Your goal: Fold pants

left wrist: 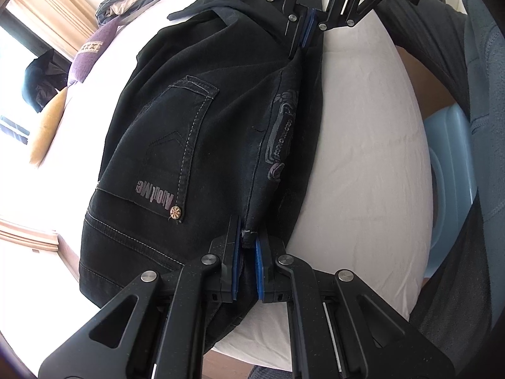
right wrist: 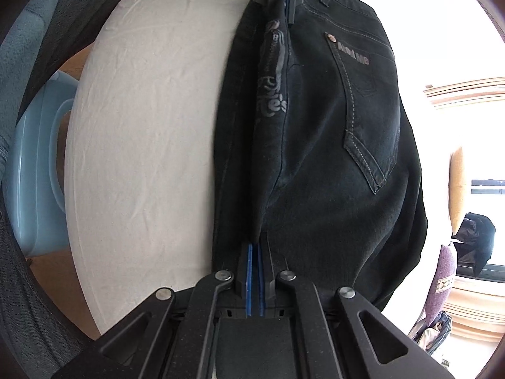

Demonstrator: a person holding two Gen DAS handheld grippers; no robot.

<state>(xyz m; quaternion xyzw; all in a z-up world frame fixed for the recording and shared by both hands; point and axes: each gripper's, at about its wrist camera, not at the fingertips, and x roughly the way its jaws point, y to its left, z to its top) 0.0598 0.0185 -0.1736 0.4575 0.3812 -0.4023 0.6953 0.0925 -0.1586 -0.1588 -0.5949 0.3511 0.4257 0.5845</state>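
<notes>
We're pinching both ends of a raised fold in the pants near the bed's edge, left tongs and right tongs clamped; keeping it taut and level matters.

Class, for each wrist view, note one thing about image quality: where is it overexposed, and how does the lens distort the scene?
Left wrist view: the window at left is blown out to white, and the white bed sheet bulges into a curve from fisheye distortion. Right wrist view: glare washes out the right edge, while the black pants stay dark but sharp enough to read pocket stitching.
</notes>
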